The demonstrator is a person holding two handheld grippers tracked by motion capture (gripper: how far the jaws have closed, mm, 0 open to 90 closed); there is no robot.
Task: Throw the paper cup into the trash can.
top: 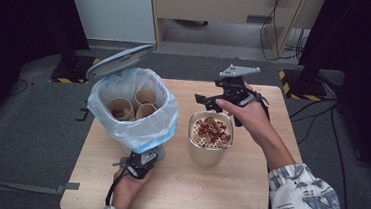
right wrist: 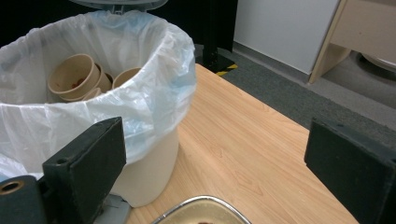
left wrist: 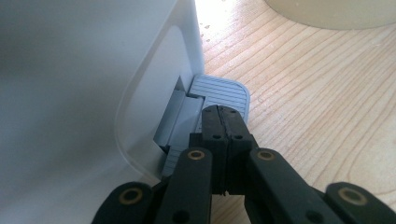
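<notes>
A white pedal bin (top: 136, 130) lined with a thin plastic bag stands at the table's left, its grey lid (top: 119, 60) raised. Several brown paper cups (top: 145, 97) lie inside it. My left gripper (top: 148, 156) is at the bin's foot. In the left gripper view its jaws are shut and rest on the ribbed grey pedal (left wrist: 219, 93). A beige tub (top: 207, 156) with a metal rim, full of red and tan pieces, stands mid-table. My right gripper (top: 216, 107) hovers just behind the tub, open wide and empty. The right gripper (right wrist: 215, 163) faces the bin (right wrist: 149, 172) and cups (right wrist: 74, 77).
The wooden table (top: 247, 189) has bare board in front of and to the right of the tub. The tub's metal rim (right wrist: 201, 212) lies just under the right jaws. Grey carpet, dark stands and cables surround the table.
</notes>
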